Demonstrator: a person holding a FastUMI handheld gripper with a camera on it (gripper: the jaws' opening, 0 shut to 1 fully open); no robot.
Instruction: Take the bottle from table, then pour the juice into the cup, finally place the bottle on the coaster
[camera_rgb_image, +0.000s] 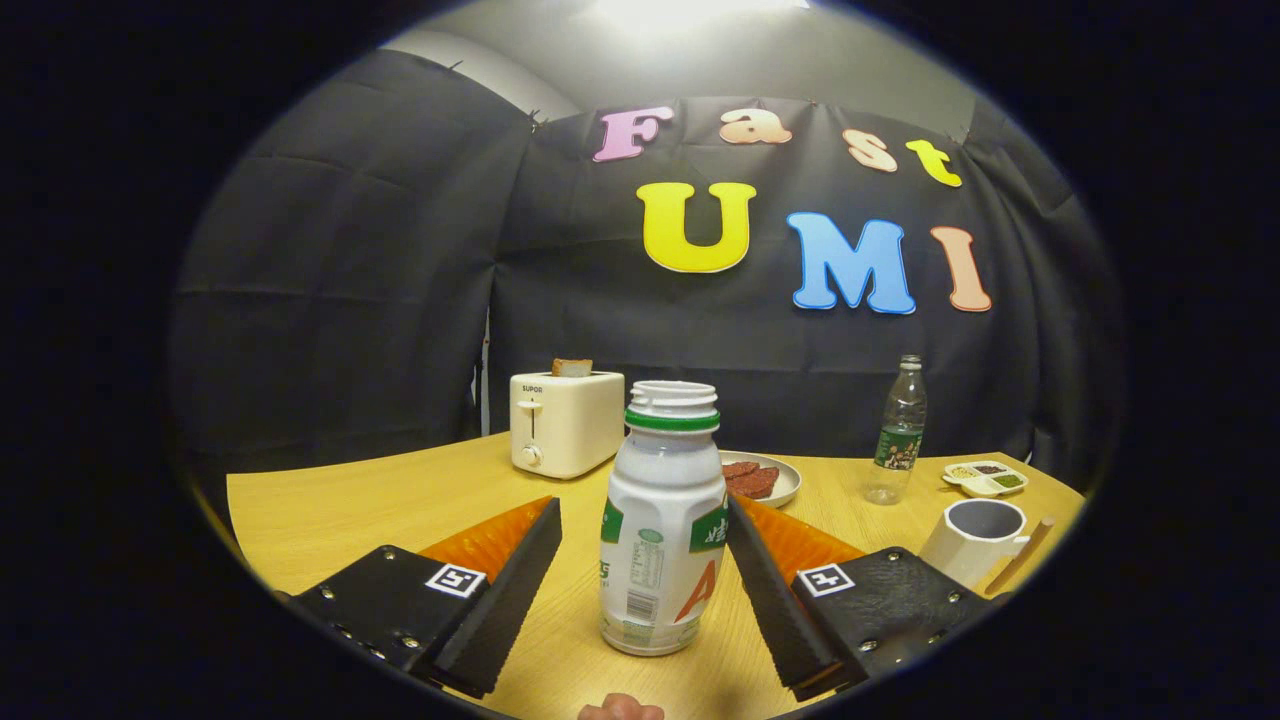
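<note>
A wooden table is standing before a wall of dark cloth, with ceiling light glaring above. On it, a white bottle with a green neck ring is standing upright, its mouth uncapped, between the two fingers of the gripper. The fingers are spreading wide, with a gap showing between the left one and the bottle; the right one is lying close beside the bottle's shoulder (whether it is touching cannot be settled), so nothing is being gripped. Beyond the fingers, a toaster is holding a slice of bread, a plate is carrying dark reddish pieces, and a clear water bottle and a small divided dish are standing further right. A white cup is sitting just beyond the right finger, with a wooden stick beside it. No coaster can be made out.

Risks, as judgement: the bottle being open, an uneven closing may be nudging it sideways and tipping juice onto the table; a hard squeeze may be pushing liquid up through the mouth; the cup's nearness to the right finger may be inviting a knock.
</note>
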